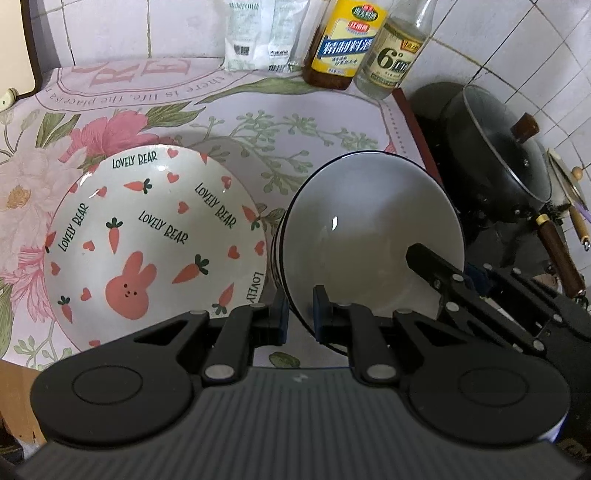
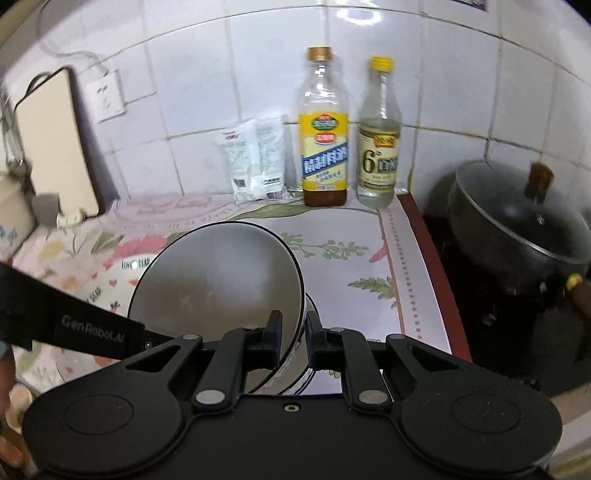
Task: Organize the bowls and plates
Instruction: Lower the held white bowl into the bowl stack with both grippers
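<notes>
A white bowl [image 1: 369,229] with a dark rim hangs tilted over the floral mat. My left gripper [image 1: 300,314] is shut on its near rim. My right gripper [image 1: 461,269] is shut on its right rim, one finger inside the bowl. In the right wrist view the same bowl [image 2: 218,280] fills the centre, its edge pinched by my right gripper [image 2: 293,332]. Another bowl [image 1: 276,254] [image 2: 314,373] shows just beneath it, mostly hidden. A white plate [image 1: 147,240] [image 2: 122,269] printed with carrots and a pink rabbit lies flat to the left.
Against the tiled wall stand an oil bottle [image 1: 343,44], a vinegar bottle [image 1: 395,55] and a white packet [image 1: 262,33]. A black lidded pot [image 1: 506,158] sits on the stove right of the counter edge. A cutting board [image 2: 55,140] leans at the far left.
</notes>
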The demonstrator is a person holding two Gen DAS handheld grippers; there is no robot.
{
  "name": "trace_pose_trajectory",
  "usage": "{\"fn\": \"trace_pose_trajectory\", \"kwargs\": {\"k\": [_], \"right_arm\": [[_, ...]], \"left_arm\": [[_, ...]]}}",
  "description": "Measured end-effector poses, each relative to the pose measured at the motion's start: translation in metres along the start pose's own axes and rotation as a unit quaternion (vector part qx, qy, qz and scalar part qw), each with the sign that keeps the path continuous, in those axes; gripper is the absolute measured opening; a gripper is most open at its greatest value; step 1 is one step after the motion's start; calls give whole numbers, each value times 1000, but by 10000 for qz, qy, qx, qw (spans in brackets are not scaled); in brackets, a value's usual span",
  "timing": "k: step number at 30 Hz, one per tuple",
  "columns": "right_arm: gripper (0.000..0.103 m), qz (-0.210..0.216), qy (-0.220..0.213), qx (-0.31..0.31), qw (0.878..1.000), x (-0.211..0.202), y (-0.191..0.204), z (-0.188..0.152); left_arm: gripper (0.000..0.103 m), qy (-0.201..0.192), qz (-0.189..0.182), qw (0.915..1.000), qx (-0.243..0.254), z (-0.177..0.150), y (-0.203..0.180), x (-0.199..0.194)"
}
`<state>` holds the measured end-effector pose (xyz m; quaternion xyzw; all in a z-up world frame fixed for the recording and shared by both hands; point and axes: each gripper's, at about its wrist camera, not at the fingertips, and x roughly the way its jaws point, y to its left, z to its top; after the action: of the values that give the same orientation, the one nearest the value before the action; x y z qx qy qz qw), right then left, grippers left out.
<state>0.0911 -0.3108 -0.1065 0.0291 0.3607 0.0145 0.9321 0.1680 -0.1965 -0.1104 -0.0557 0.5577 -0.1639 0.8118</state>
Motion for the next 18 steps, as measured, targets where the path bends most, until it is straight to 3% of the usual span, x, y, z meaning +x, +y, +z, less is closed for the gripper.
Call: {"fn": "trace_pose_trajectory", "kwargs": {"k": [11,15,18], "right_arm": [[16,-131,184,-366,9991,16,-1,-1],[16,-173,218,-489,9984,19,2,2],[16,-166,252,-461,9985,21,0,3]], "left_arm": [[15,218,-111,9996,-113,6,3,11],[23,197,-148,9995,-212,9,6,14],[23,180,-154,9995,-215,9,6,14]]}}
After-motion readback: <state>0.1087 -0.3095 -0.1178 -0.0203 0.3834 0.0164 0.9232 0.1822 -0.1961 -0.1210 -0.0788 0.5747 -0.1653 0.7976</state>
